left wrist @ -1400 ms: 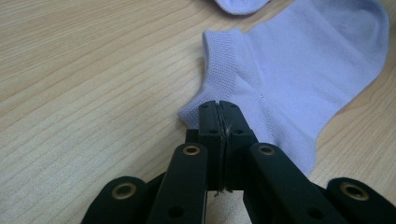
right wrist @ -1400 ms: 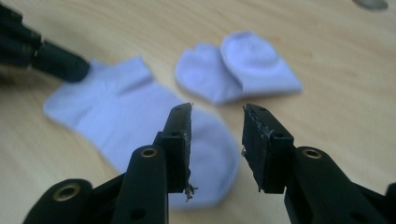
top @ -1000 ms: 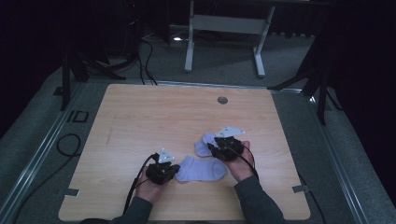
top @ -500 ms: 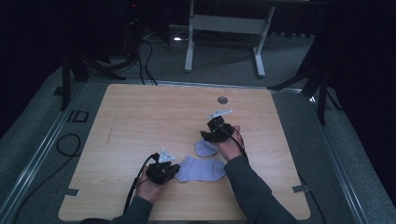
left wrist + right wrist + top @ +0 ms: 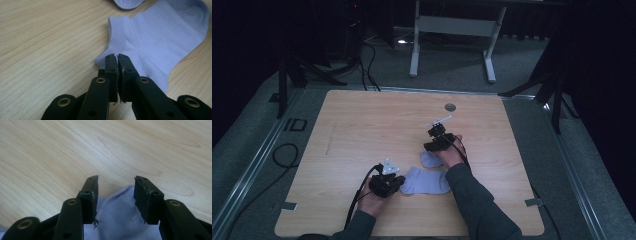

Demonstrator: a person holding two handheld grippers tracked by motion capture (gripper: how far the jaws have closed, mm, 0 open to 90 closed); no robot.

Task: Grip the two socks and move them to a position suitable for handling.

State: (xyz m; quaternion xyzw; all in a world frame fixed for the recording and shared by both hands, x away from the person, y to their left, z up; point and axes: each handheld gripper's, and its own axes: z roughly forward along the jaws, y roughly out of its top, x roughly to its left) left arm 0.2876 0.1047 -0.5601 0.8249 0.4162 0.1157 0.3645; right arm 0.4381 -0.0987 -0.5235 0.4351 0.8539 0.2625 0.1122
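Socks: left gripper (image 5: 117,58) pinching flat sock (image 5: 427,181) cuff; right gripper (image 5: 428,143), half open, empty, now beyond second sock (image 5: 430,159). Pairing probably unfinished.

The second sock (image 5: 430,159) lies half hidden under the right hand (image 5: 451,152).

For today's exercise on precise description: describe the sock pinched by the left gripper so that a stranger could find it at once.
Start at the wooden table and go to its near edge. The flat pale lilac sock lies there, its cuff corner clamped in the shut left gripper. The second sock, beyond it, sits under the right gripper.
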